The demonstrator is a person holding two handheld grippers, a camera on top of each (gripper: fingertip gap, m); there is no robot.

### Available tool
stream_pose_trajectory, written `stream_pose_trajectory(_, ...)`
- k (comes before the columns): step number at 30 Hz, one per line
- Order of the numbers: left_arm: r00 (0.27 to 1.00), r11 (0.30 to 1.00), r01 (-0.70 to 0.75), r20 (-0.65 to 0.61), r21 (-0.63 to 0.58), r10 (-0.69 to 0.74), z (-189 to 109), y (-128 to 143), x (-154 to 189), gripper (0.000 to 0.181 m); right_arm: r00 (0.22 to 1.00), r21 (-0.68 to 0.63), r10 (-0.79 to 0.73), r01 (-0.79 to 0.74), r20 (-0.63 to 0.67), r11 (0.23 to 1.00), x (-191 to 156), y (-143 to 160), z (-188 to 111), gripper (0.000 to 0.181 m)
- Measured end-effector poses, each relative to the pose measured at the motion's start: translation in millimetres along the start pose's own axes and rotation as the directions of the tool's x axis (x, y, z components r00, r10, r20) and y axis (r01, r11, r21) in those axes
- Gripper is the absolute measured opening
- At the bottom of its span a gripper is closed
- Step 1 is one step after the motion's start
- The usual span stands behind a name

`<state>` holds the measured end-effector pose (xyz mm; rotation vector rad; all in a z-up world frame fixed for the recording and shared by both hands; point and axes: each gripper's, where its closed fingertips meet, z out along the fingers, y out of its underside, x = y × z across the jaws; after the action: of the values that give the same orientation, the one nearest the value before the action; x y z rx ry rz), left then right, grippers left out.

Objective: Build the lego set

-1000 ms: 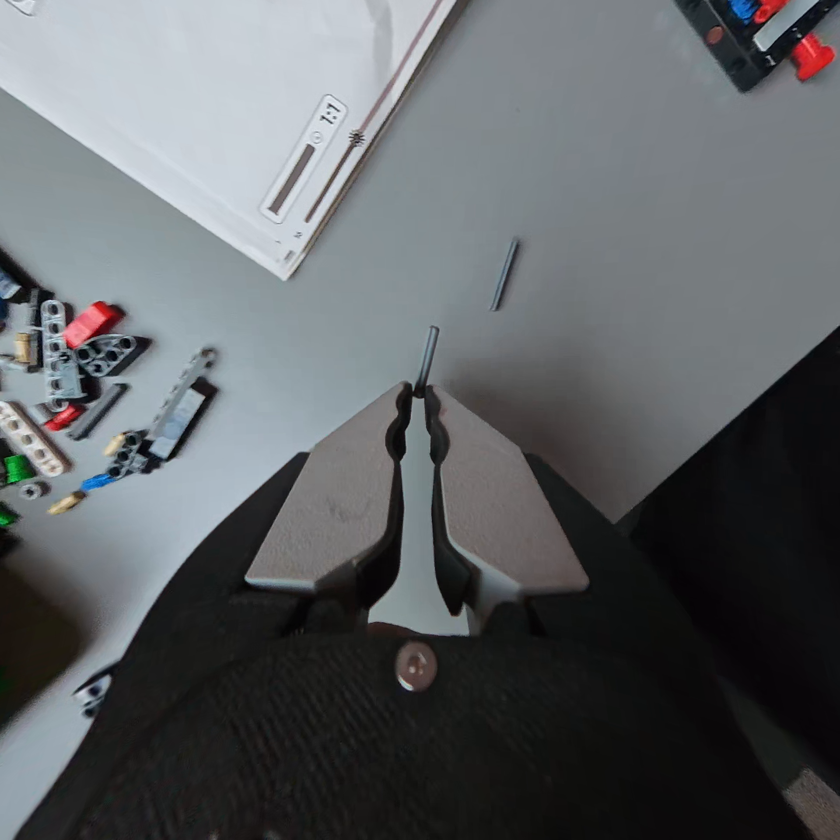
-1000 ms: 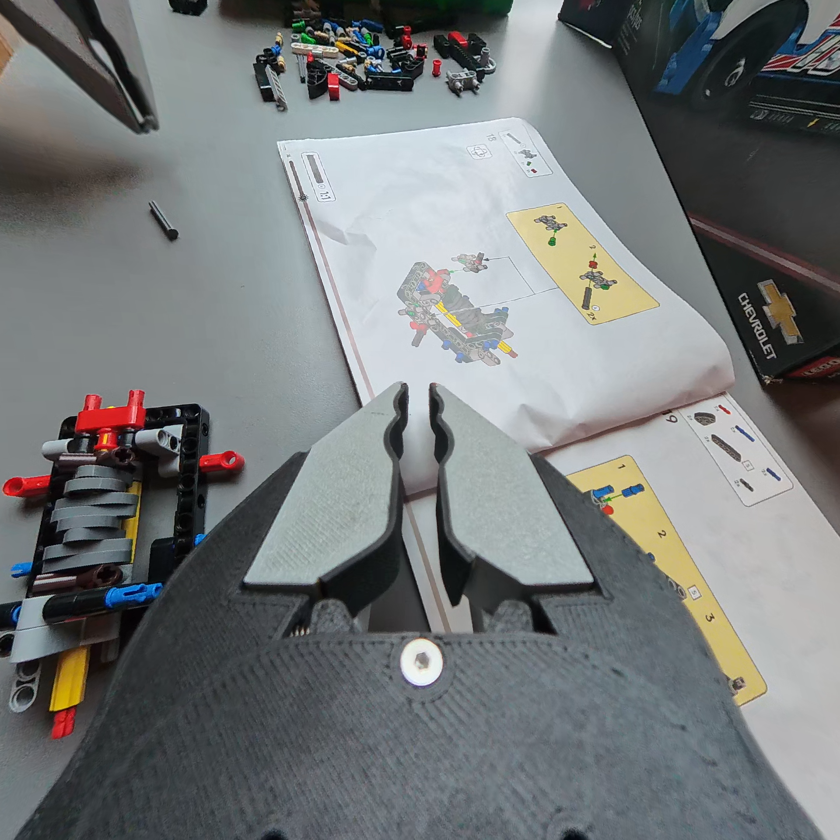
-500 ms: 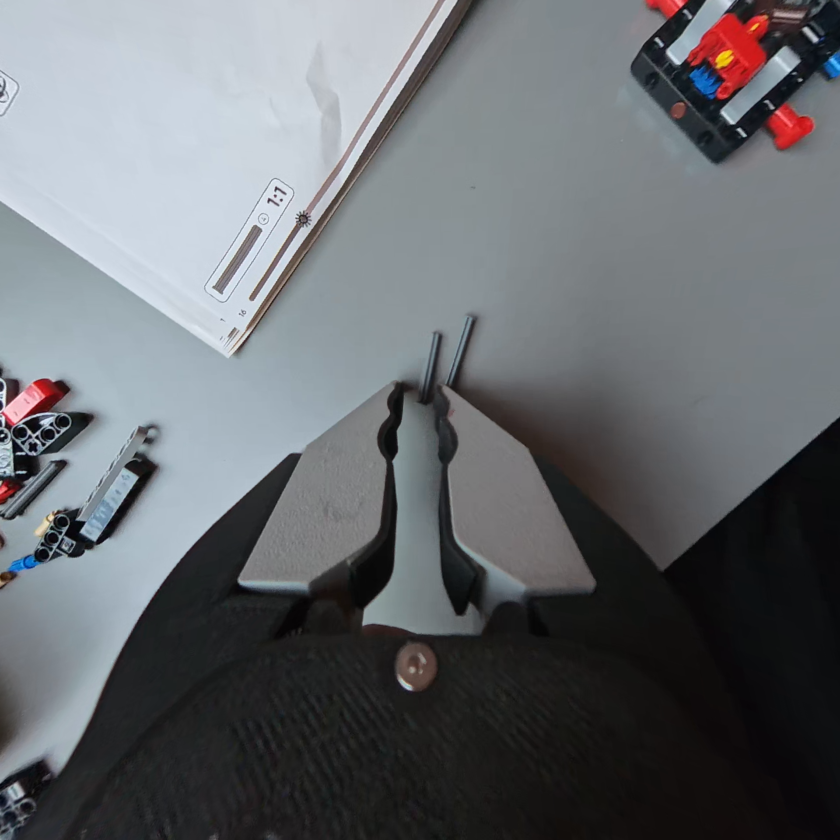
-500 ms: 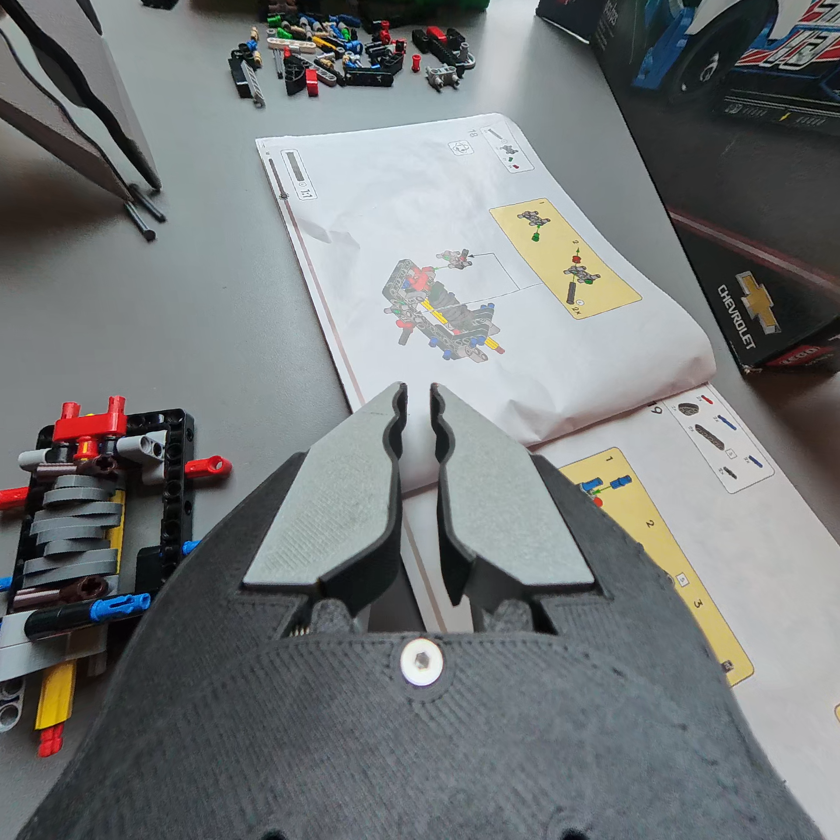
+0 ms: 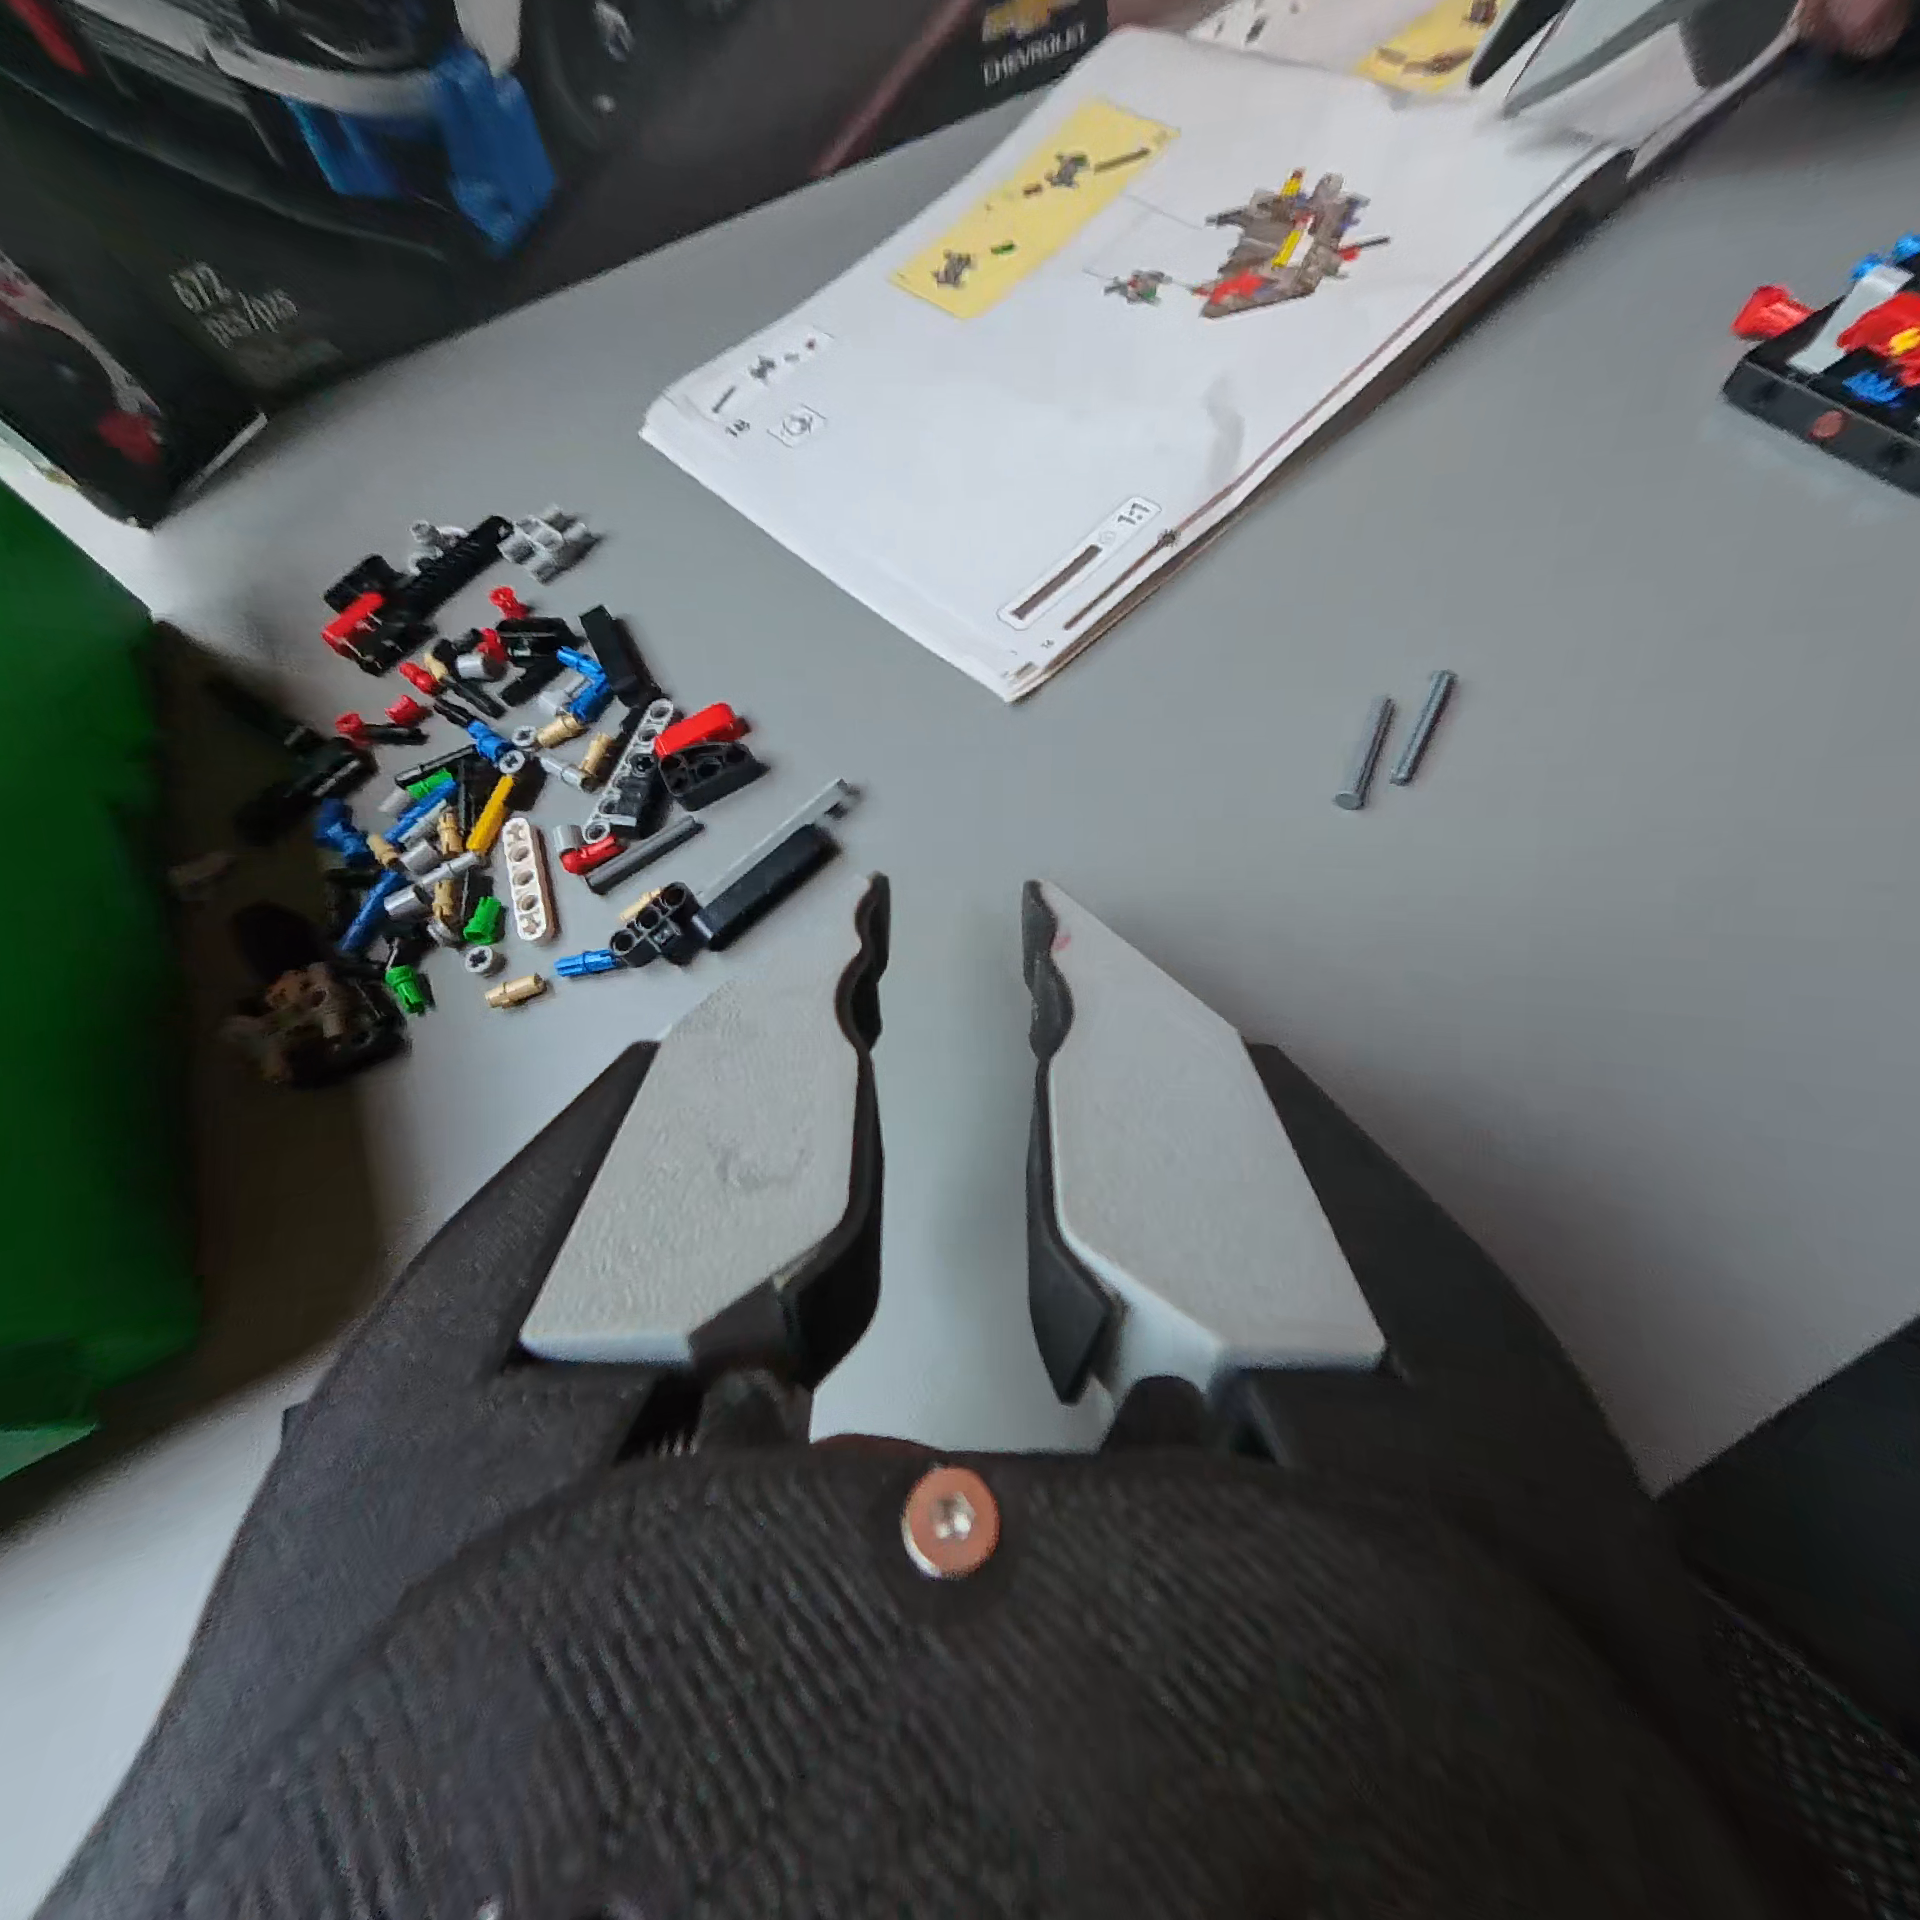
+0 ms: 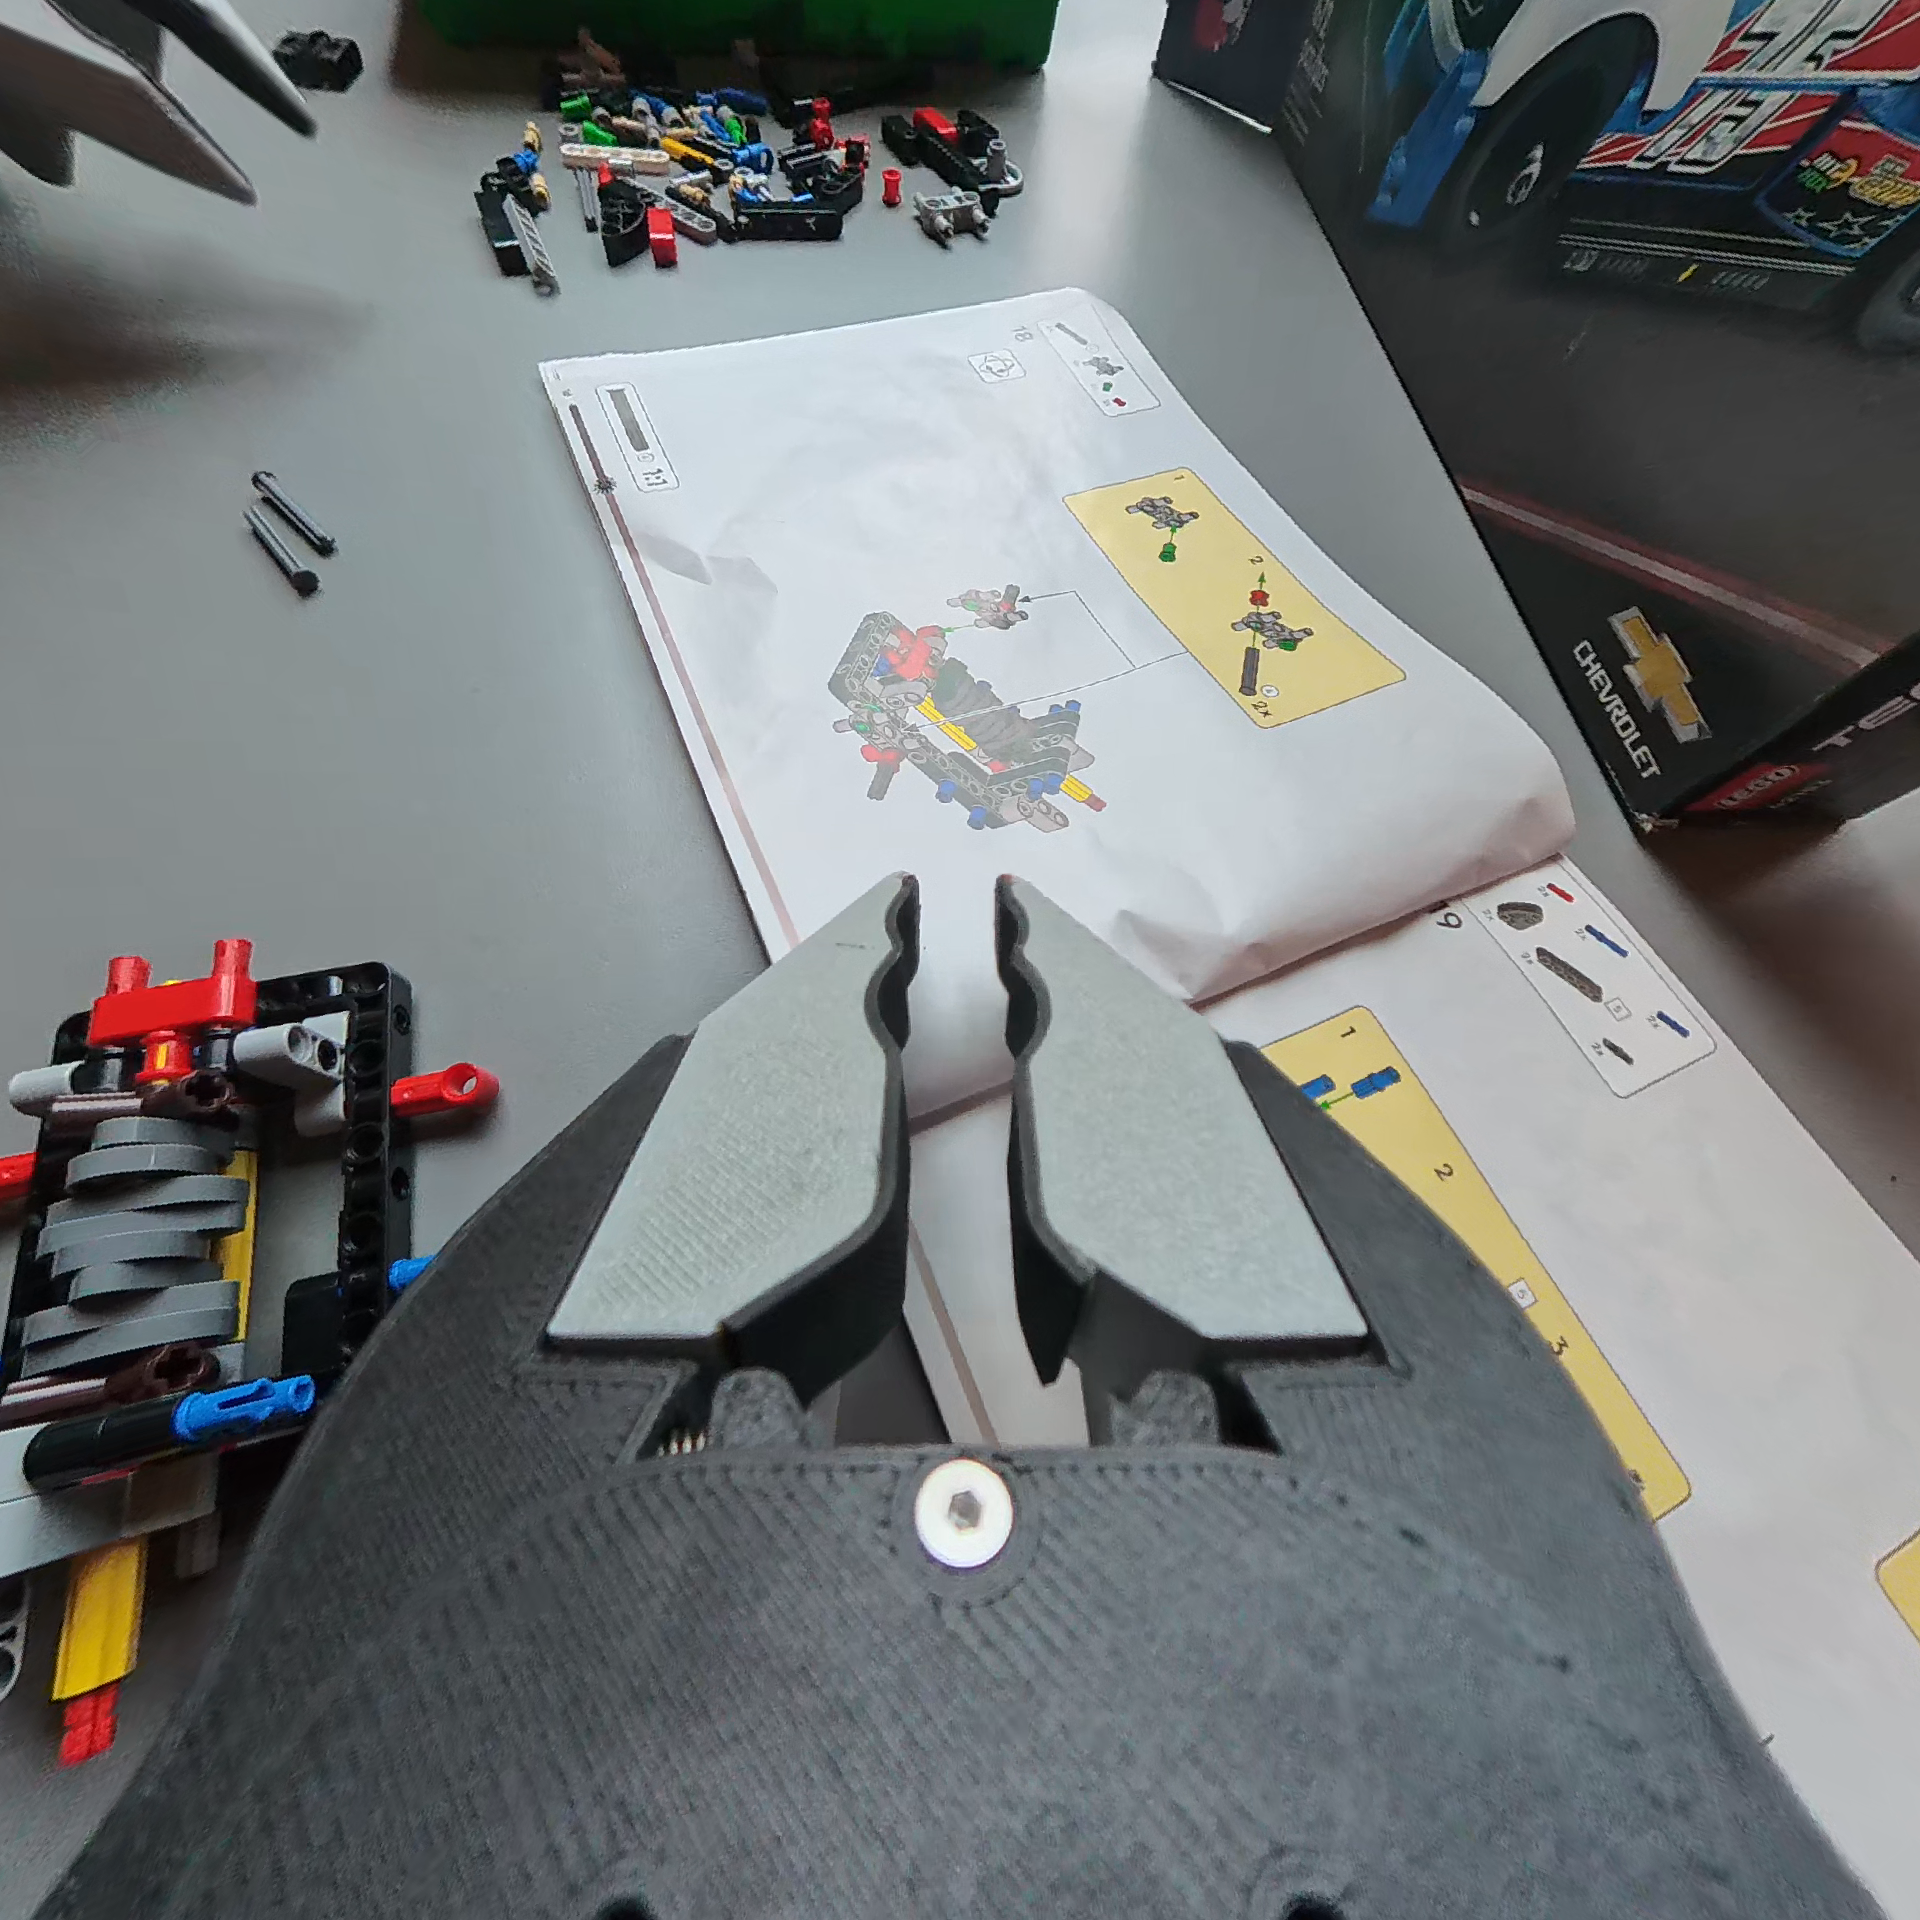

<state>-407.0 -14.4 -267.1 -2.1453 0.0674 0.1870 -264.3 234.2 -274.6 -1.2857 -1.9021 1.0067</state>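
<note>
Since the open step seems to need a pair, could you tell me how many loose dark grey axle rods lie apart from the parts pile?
2: the nearer axle rod and the farther axle rod lie side by side on the grey table, near the instruction booklet corner. Others may hide in the parts pile.

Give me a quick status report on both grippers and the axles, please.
Left gripper open, empty. Right gripper open, empty, over the booklet. Two grey axles side by side on table, nothing blocking them.

Left gripper (image 5: 954, 894) now empty with jaws parted, drawn back, second axle (image 5: 1364, 752) released beside first axle (image 5: 1422, 726).
</note>
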Motion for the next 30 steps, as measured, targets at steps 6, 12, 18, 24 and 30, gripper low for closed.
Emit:
stream_pose_trajectory(6, 0.993, 0.98, -0.118, 0.052, 0.162, 0.11, -3.9, -20.1, -3.0, 0.018, 1.0, 0.003, 0.025, -0.025, 0.001, 1.0, 3.0, -0.2, -0.4, 0.013)
stream_pose_trajectory(12, 0.989, 0.975, -0.134, -0.044, 0.175, 0.144, 5.3, -24.1, 7.8, 0.011, 0.999, -0.012, 0.035, -0.035, 0.006, 0.999, 3.4, 1.6, 1.1, 0.015)
stream_pose_trajectory(18, 0.993, 0.972, -0.059, -0.085, 0.226, 0.08, -0.7, -30.0, 3.0, 0.016, 0.999, -0.018, 0.038, -0.038, 0.02, 0.999, 2.2, 2.3, 1.9, 0.015)
stream_pose_trajectory(24, 0.993, 0.98, -0.082, -0.072, 0.183, 0.097, 5.1, -25.7, 3.7, 0.018, 0.999, -0.023, 0.037, -0.036, 0.036, 0.999, 0.1, 2.8, 2.4, 0.015)
stream_pose_trajectory(30, 0.993, 0.983, -0.076, -0.075, 0.167, 0.09, 7.0, -24.1, 3.0, 0.019, 0.999, -0.027, 0.027, -0.026, 0.043, 0.999, -1.6, 3.2, 2.8, 0.015)
